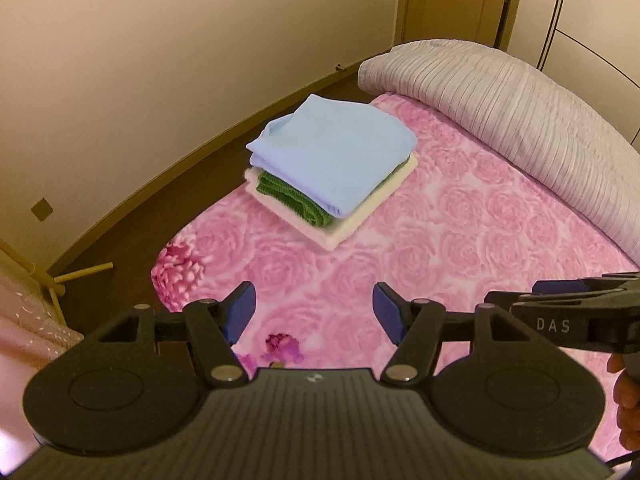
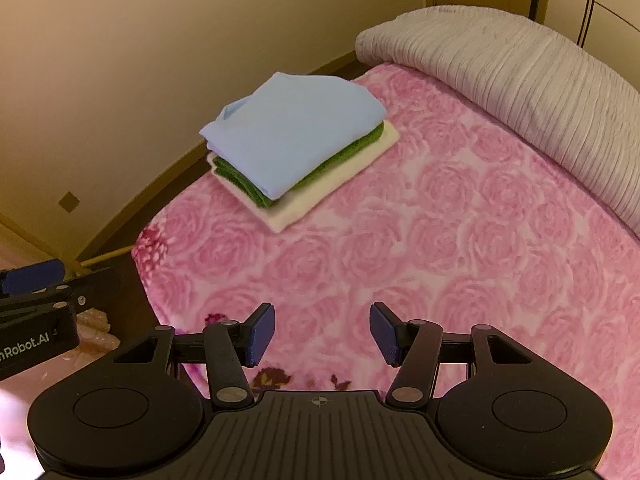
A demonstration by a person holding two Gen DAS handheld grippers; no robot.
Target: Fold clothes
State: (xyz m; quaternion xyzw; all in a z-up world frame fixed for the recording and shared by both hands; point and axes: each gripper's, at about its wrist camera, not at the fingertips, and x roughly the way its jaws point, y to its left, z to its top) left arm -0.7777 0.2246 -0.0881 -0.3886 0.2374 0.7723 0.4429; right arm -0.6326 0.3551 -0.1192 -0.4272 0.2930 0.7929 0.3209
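A stack of folded clothes lies on the pink rose-patterned bed: a light blue garment on top, a green one under it and a cream one at the bottom. The same stack shows in the right wrist view, with the blue garment, the green one and the cream one. My left gripper is open and empty, held above the bed's near end, well short of the stack. My right gripper is open and empty too, beside the left one.
The pink blanket covers the bed. A grey ribbed pillow or duvet lies along the right side. A wall and dark floor strip run along the left. A wooden stand's foot rests on the floor near the bed's corner.
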